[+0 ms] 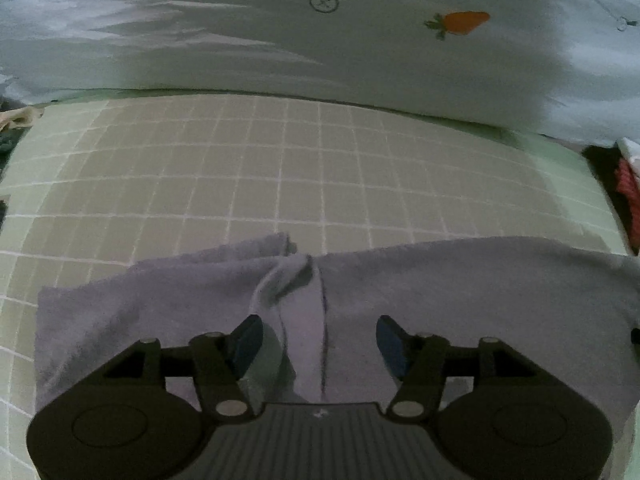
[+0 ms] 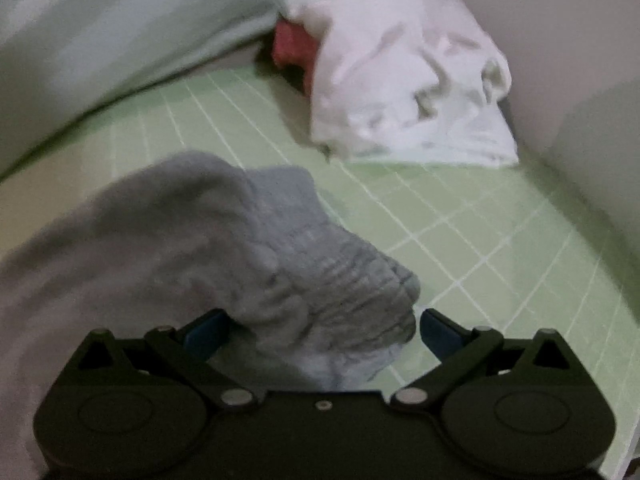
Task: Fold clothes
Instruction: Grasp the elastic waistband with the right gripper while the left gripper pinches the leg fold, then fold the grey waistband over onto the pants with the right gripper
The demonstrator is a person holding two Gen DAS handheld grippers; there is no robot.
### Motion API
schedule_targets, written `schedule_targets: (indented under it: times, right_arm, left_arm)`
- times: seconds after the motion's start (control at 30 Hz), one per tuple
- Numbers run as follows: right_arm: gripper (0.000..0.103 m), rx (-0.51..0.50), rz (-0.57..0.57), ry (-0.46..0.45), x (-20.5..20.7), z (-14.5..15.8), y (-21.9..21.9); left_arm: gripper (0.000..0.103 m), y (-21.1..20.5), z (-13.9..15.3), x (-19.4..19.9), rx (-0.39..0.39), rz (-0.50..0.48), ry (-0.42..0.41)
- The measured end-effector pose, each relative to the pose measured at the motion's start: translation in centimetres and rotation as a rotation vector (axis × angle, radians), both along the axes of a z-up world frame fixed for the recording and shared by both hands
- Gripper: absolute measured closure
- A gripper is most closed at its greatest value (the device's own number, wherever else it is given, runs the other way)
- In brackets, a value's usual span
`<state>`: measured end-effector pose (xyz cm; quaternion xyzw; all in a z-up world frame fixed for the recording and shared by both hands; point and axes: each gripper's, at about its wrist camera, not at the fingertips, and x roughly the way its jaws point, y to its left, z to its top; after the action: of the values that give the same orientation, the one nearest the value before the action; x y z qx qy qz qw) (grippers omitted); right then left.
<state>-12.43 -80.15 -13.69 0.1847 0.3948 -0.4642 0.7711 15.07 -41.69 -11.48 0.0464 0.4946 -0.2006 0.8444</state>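
Grey garment [image 1: 400, 300] lies on the green grid mat [image 1: 240, 168], no readable writing; both grippers' jaws spread wide.

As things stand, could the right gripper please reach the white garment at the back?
Probably yes: bare green mat lies between the right gripper and the white garment, though grey clothing sits between its open jaws.

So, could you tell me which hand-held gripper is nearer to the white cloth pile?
Right. The right hand-held gripper faces the white cloth pile across the green mat; the left hand-held gripper sits over the grey garment, farther off.
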Motion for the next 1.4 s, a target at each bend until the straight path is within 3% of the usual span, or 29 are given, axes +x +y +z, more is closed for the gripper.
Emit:
schedule_targets:
  times: [0.23, 0.4, 0.5, 0.67, 0.9, 1.03, 1.13, 1.23, 1.3, 1.4]
  right_arm:
    - [0.003, 0.065, -0.035, -0.090, -0.9, -0.1, -0.9]
    - [0.059, 0.092, 0.003, -0.147, -0.9, 1.2, -0.6]
    - [0.078, 0.107, 0.040, -0.213, -0.9, 2.7, -0.1]
    - [0.081, 0.029, 0.161, -0.298, 0.1, 6.9, 3.7]
    - [0.081, -0.083, 0.427, -0.317, 4.3, 11.1, 14.2]
    - [0.081, -0.059, 0.548, -0.318, 6.9, 10.9, 21.0]
    - [0.079, -0.002, 0.593, -0.255, 8.4, 8.3, 25.6]
    - [0.073, 0.035, 0.607, -0.179, 9.4, 5.7, 29.2]
    - [0.060, 0.028, 0.597, -0.127, 9.5, 4.5, 30.6]
    - [0.045, 0.042, 0.551, -0.171, 8.3, 5.7, 31.1]
  left_arm:
    - [0.039, 0.0, 0.9, 0.4, -0.004, 0.029, -0.003]
    - [0.039, 1.0, 2.0, -0.6, 0.005, 0.068, -0.033]
    - [0.039, 2.6, 2.6, -1.4, 0.013, 0.124, -0.050]
    - [0.039, 6.5, 3.3, -3.1, -0.018, 0.200, -0.062]
    - [0.039, 12.8, 4.4, -4.9, -0.053, 0.284, -0.066]
    - [0.039, 15.9, 4.9, -6.5, -0.054, 0.278, -0.067]
    - [0.039, 17.9, 4.8, -7.5, -0.061, 0.260, -0.055]
    - [0.039, 19.7, 4.4, -8.5, -0.056, 0.238, -0.041]
    - [0.039, 20.7, 4.1, -9.0, -0.053, 0.225, -0.033]
    - [0.039, 22.0, 3.7, -9.4, -0.050, 0.221, -0.024]
